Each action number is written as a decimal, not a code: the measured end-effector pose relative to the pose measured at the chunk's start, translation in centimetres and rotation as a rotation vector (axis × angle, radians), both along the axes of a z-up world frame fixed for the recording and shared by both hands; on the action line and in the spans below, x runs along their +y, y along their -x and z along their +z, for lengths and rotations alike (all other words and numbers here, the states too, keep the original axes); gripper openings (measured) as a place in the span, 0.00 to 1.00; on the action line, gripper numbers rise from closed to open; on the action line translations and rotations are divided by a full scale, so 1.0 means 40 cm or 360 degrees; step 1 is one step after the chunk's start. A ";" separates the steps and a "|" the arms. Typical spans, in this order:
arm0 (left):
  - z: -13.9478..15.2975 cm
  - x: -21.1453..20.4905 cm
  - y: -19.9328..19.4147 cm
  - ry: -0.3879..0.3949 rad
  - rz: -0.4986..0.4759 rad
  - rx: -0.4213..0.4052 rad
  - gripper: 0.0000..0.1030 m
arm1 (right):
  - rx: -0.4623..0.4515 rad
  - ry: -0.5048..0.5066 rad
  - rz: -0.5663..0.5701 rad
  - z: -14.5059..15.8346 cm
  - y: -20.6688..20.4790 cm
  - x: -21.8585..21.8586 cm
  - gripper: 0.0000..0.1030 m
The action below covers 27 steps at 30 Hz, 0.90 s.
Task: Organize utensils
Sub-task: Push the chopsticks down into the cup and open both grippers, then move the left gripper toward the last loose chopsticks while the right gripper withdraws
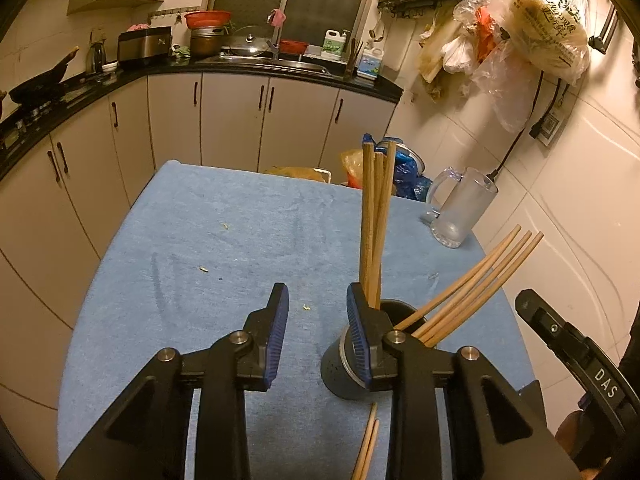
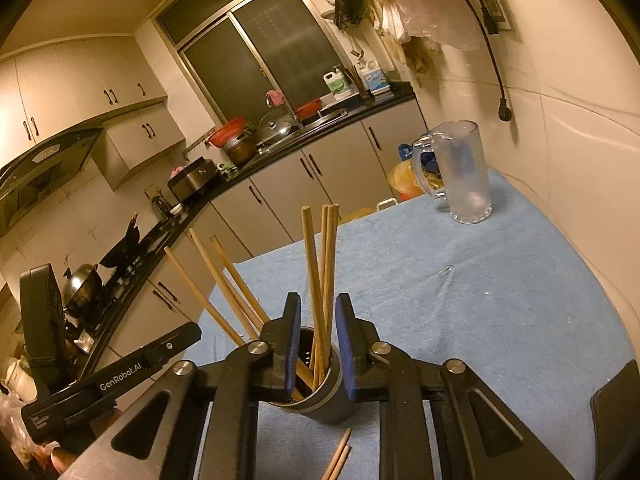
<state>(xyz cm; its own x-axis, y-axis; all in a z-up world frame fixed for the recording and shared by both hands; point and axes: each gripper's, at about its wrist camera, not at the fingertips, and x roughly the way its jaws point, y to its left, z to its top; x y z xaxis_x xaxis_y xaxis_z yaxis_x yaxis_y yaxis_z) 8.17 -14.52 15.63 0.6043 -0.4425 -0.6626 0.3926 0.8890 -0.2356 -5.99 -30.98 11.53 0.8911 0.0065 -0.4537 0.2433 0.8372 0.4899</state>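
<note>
A dark round utensil holder [image 1: 334, 372] stands on the blue cloth near the front edge. Three wooden chopsticks [image 1: 368, 220] stand upright in it and three more chopsticks [image 1: 486, 270] lean out to the right. My left gripper [image 1: 317, 292] is open and empty, its right finger in front of the holder's left side. In the right wrist view my right gripper [image 2: 319, 299] straddles the holder [image 2: 320, 408]. The upright chopsticks [image 2: 311, 260] rise between its jaws with gaps on both sides, so it is open. Two loose chopsticks [image 2: 338, 456] lie on the cloth below the holder.
A blue cloth [image 1: 200, 240] covers the table, with a few crumbs on it. A glass mug [image 2: 460, 176] stands at the far right corner by the tiled wall. A small clip [image 2: 446, 271] lies mid-table. Kitchen cabinets and counter run behind and to the left.
</note>
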 end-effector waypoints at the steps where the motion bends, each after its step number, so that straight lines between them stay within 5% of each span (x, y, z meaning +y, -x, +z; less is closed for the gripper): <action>1: 0.000 0.000 0.000 0.0000 0.0002 0.0000 0.28 | -0.0001 -0.0002 -0.0004 0.000 0.003 0.000 0.21; 6: -0.005 0.018 0.011 -0.0008 0.0034 -0.0003 0.37 | -0.0014 -0.0010 -0.0042 -0.001 0.024 -0.003 0.33; 14: -0.013 0.040 0.041 -0.0035 0.0094 -0.0022 0.54 | 0.0001 -0.0022 -0.0128 -0.014 0.062 -0.005 0.71; 19: -0.018 0.049 0.067 -0.0071 0.0127 -0.0048 0.65 | 0.0022 -0.0001 -0.0154 -0.025 0.087 0.006 0.81; 27: -0.034 0.061 0.120 -0.0130 0.0147 -0.0081 0.68 | 0.0049 0.0018 -0.0165 -0.043 0.123 0.025 0.86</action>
<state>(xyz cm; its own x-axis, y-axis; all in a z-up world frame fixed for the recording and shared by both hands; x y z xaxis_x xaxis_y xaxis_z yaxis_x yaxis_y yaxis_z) 3.36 -12.08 14.27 0.6736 -0.3292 -0.6617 0.3178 0.9373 -0.1429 -10.92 -29.96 9.81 0.8725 -0.0902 -0.4802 0.3434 0.8123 0.4715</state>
